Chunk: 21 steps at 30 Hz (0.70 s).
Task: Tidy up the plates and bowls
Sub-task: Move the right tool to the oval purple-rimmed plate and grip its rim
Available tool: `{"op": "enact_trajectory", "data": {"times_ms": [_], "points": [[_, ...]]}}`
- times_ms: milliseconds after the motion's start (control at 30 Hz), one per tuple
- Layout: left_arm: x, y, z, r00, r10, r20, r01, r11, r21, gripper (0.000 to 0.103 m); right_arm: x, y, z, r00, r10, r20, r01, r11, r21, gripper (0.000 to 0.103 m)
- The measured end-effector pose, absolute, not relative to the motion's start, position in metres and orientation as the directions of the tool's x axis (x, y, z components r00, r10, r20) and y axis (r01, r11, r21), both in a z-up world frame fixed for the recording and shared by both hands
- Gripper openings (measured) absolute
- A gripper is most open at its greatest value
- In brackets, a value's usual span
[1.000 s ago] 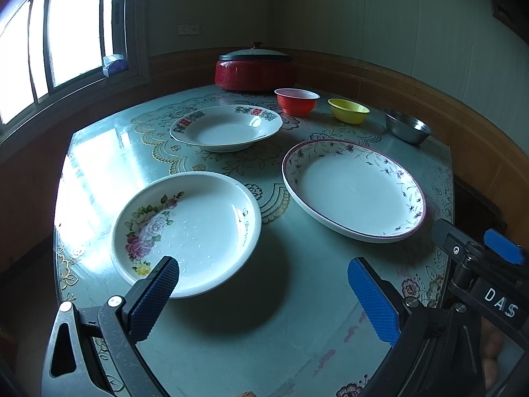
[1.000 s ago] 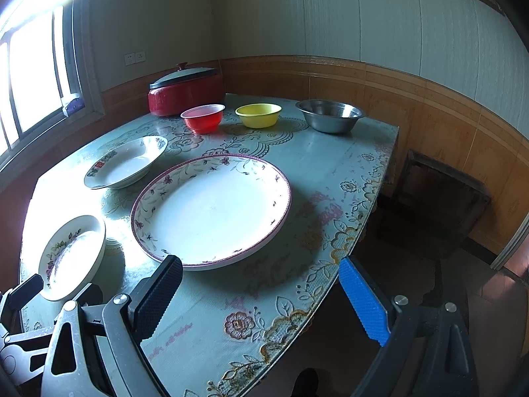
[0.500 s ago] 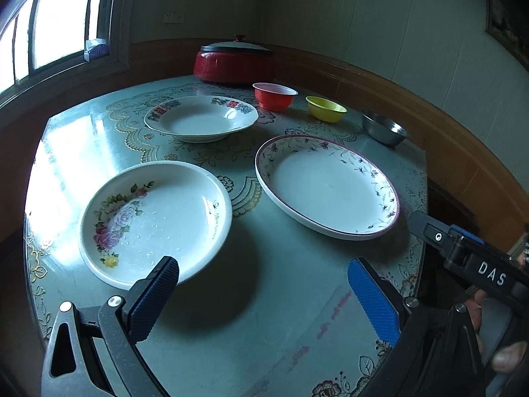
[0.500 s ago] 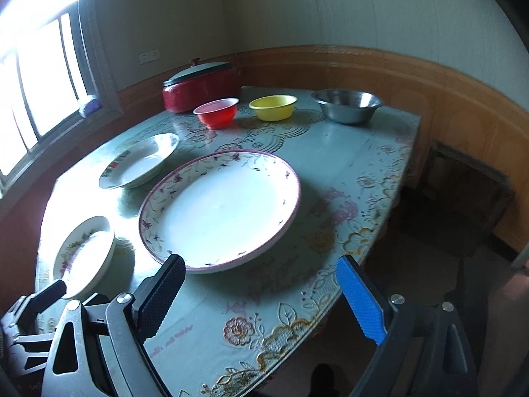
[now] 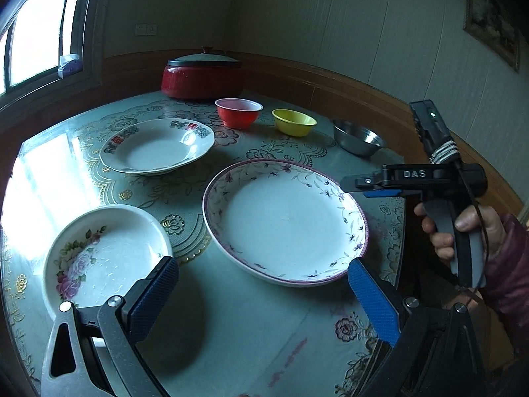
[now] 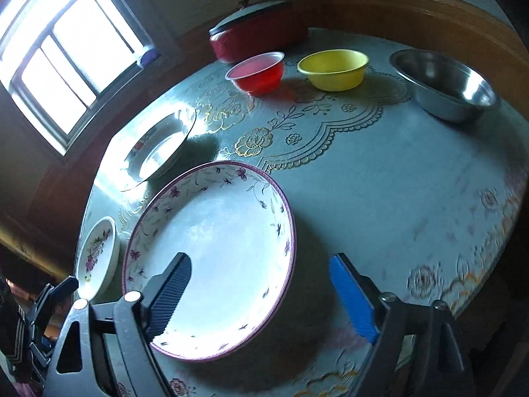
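Note:
A large purple-rimmed plate (image 5: 284, 221) (image 6: 211, 258) lies mid-table. My right gripper (image 6: 261, 261) hovers over its near right rim with jaws closing. One finger is above the plate's inside and the other is outside it, and the pads are not pressing. In the left wrist view, the right gripper (image 5: 363, 188) hangs above that rim, held by a hand (image 5: 463, 231). My left gripper (image 5: 261, 266) stands open and empty over the near table. It is between a rose-patterned plate (image 5: 105, 258) (image 6: 99, 258) and the large plate.
A plate with red characters (image 5: 157, 145) (image 6: 158, 147) sits at the back left. Behind stand a red bowl (image 5: 238, 112) (image 6: 258, 72), a yellow bowl (image 5: 294, 121) (image 6: 334, 69) and a steel bowl (image 5: 358, 139) (image 6: 446, 86). A lidded red pot (image 5: 203, 77) is by the wall.
My right gripper has swung in over the large plate's rim, tipped downward, and its jaws have narrowed. The left gripper drifted slightly, and the right gripper and hand now show beside the plate.

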State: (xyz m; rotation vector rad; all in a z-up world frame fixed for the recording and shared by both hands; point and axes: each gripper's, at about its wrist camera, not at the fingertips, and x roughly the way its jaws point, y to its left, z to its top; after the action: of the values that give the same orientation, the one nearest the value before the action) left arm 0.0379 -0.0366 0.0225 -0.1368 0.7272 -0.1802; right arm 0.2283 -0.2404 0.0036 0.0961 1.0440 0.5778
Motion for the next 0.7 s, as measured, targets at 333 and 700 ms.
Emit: {"op": "enact_trajectory", "data": {"times_ms": [333, 700], "points": [[0.064, -0.053, -0.002, 0.681, -0.093, -0.726, -0.201, 0.93, -0.308, 0.09, 0.305, -0.207, -0.024, 0.166, 0.509, -0.845, -0.684, 0.676, 0.274, 0.021], [0.074, -0.063, -0.03, 0.638, -0.001, -0.77, -0.428, 0.831, -0.356, 0.049, 0.305, -0.187, -0.022, 0.073, 0.524, -0.849, -0.888, 0.421, 0.184, 0.016]]}}
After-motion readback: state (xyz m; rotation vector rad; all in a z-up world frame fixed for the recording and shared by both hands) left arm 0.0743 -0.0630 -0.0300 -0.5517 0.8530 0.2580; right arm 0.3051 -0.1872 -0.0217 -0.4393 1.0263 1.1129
